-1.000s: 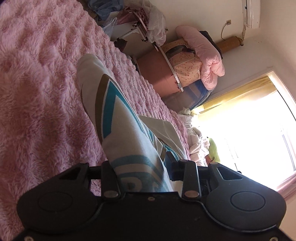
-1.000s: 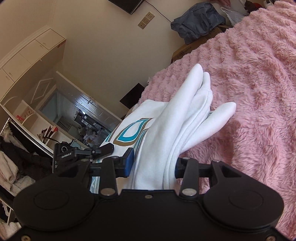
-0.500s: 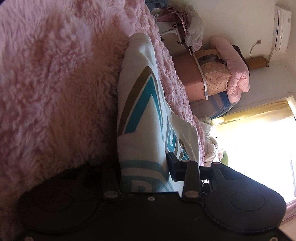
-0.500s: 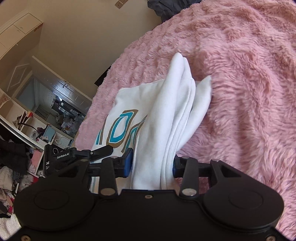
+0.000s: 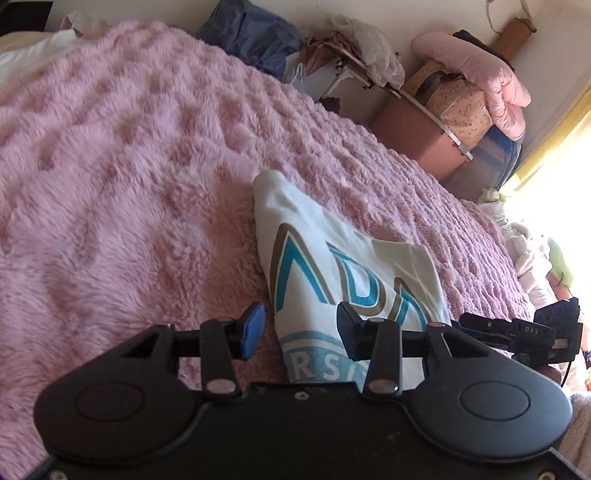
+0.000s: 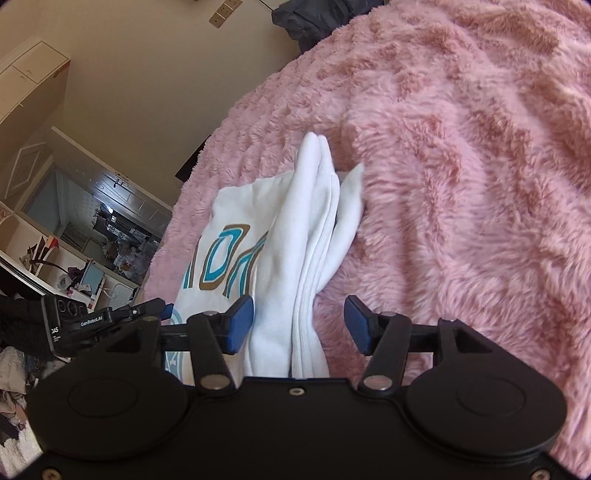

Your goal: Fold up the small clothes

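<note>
A white garment (image 5: 332, 254) with teal and gold lettering lies folded on the pink fluffy blanket (image 5: 122, 166). My left gripper (image 5: 300, 332) is over its near edge, jaws opening; the cloth lies loose between the blue pads, which stand clear of it. From the right wrist the same white garment (image 6: 295, 236) shows bunched folds running away from me. My right gripper (image 6: 298, 326) has its jaws opening too, with the folds lying between the pads and a gap at each side. The other gripper (image 6: 122, 317) shows at the left.
The pink blanket (image 6: 461, 166) covers the bed all around. Beyond its far edge are a dark bag (image 5: 255, 33), a pink storage box with bedding (image 5: 458, 110) and a bright window at the right. A doorway and shelves (image 6: 92, 236) lie to the left in the right wrist view.
Both grippers lowered the garment onto the blanket and let go of it; their jaws spread apart. The left wrist view rolled back toward level.
</note>
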Tool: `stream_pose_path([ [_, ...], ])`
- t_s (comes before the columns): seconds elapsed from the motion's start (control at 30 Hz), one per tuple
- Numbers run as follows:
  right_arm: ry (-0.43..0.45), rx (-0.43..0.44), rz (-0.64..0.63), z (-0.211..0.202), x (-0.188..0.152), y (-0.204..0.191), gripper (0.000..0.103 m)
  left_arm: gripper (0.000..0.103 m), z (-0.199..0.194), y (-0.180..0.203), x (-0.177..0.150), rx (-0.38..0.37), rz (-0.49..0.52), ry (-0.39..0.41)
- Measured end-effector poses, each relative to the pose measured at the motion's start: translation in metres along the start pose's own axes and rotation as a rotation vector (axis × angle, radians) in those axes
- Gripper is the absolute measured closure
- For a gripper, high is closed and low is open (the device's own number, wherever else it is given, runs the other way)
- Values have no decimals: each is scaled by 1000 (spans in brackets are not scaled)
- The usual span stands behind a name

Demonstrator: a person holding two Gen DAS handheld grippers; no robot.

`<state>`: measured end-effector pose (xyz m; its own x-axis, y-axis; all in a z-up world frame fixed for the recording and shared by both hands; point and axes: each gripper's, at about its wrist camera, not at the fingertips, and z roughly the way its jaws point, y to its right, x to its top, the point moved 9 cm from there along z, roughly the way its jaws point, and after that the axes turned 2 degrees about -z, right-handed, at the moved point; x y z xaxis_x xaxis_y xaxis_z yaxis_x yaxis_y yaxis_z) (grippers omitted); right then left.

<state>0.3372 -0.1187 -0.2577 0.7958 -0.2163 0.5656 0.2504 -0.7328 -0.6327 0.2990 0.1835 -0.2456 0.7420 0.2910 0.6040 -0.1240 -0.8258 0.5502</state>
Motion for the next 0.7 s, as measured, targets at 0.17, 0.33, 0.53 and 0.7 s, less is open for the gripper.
stream_pose_path([
  [0.17,120,-134,-165,-6,50,-22,48,55,0,36,-4,-74,8,21],
  [0.33,74,-244,-217,32,77,-20,60,55,27,52,-22,-79,34,-24],
  [0.53,15,-332,-313,60,71,-15,88,55,51,44,-44,-79,-13,-58],
  [0.7,65,-352,-344,44,84,-20,100,54,39,52,-32,-110,-40,-20],
])
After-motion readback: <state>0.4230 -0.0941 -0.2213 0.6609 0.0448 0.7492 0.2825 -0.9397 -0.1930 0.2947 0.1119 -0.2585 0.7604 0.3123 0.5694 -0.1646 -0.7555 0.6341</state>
